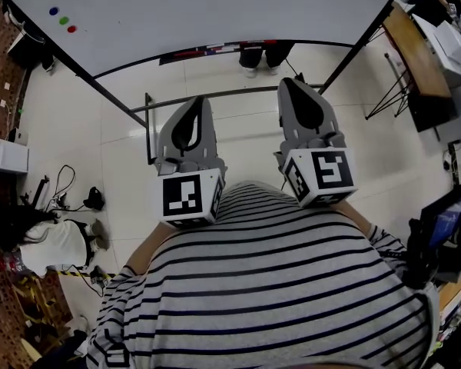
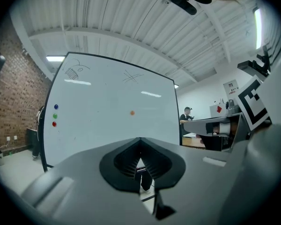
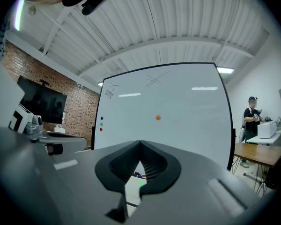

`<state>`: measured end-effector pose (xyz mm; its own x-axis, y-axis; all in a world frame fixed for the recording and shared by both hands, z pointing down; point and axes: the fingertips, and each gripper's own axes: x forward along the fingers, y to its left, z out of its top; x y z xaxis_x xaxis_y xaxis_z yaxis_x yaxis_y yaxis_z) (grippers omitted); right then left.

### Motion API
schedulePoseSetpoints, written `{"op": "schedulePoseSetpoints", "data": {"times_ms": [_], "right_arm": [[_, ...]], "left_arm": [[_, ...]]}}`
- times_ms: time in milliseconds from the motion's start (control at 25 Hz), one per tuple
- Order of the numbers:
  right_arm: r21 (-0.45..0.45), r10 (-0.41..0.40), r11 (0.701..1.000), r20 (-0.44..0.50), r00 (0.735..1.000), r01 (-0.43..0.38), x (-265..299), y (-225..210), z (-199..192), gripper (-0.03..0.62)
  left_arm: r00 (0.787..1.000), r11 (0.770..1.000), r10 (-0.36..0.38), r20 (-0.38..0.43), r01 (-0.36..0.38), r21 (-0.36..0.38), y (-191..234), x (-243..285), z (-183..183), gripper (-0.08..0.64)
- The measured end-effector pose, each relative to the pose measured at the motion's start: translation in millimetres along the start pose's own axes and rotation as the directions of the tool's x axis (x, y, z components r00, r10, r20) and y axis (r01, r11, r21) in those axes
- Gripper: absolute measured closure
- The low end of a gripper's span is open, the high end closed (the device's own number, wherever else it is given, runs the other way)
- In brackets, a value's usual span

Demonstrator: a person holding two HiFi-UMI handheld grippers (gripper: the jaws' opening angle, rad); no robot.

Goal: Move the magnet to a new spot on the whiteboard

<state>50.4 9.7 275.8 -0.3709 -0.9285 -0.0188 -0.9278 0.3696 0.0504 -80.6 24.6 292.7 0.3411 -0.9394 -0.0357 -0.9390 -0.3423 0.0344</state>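
Observation:
A large whiteboard (image 1: 200, 14) on a stand faces me, well beyond both grippers. A small orange magnet (image 2: 132, 112) sticks near the board's middle and also shows in the right gripper view (image 3: 158, 118); the head view cuts it off. Blue (image 1: 54, 11), green (image 1: 64, 21) and red (image 1: 71, 29) magnets sit in a column by the board's left edge. My left gripper (image 1: 195, 102) and right gripper (image 1: 290, 83) are held side by side in front of my striped shirt, pointing at the board. Both have their jaws together with nothing between them.
The board's black stand frame (image 1: 149, 129) rests on the tiled floor just ahead. Someone's feet (image 1: 261, 56) show behind the board. A wooden table (image 1: 419, 52) with a person (image 3: 250, 116) stands at the right. Another person (image 1: 54, 243) sits low at the left among cables.

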Motion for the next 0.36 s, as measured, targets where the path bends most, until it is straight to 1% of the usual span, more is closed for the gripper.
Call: {"op": "schedulePoseSetpoints", "data": {"times_ms": [360], "right_arm": [[-0.022,0.014,1.000,-0.015,1.000,-0.015,-2.5,7.0,-3.4,0.592]], "left_arm": [[1.000,1.000,-0.008,-0.012,0.008,0.002,-2.2,-5.3,-2.7,0.545]]}}
